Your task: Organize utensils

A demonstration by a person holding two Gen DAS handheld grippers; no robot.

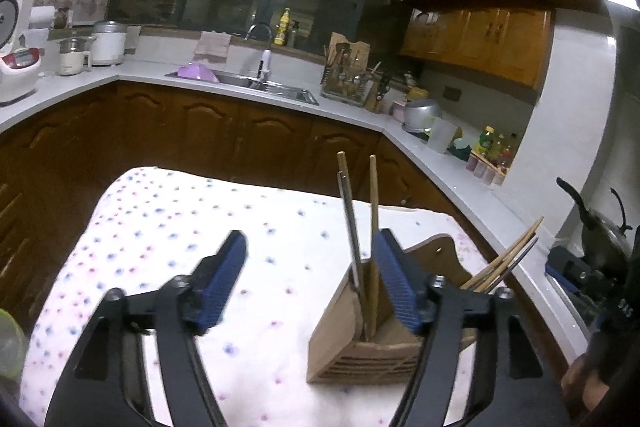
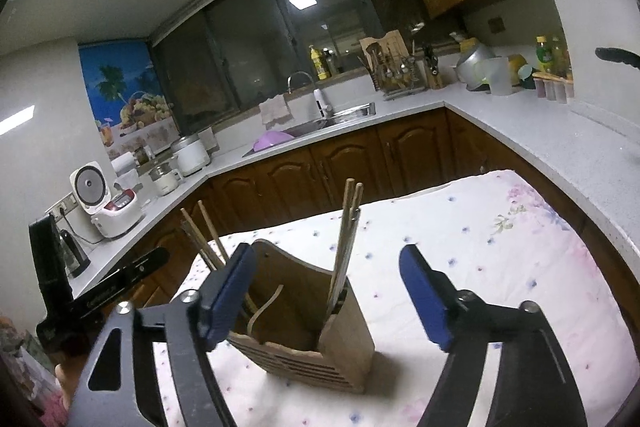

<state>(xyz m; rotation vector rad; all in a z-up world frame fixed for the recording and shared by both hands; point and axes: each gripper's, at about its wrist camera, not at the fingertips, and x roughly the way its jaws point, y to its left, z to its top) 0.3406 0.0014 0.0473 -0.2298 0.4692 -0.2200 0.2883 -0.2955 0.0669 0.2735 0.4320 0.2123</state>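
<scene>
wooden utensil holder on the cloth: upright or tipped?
Upright. The wooden holder stands on its base on the floral cloth, mouth up, with chopsticks sticking up out of it.

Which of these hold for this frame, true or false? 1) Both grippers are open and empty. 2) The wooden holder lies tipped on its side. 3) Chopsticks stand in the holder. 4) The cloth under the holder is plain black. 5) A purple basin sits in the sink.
1) True: the left gripper and the right gripper stand open with nothing between their pads.
2) False: the wooden holder stands upright on the cloth.
3) True: chopsticks lean in one compartment, with another bunch at the other side.
4) False: the cloth is white with small coloured flowers.
5) True: a purple basin sits in the sink.
</scene>
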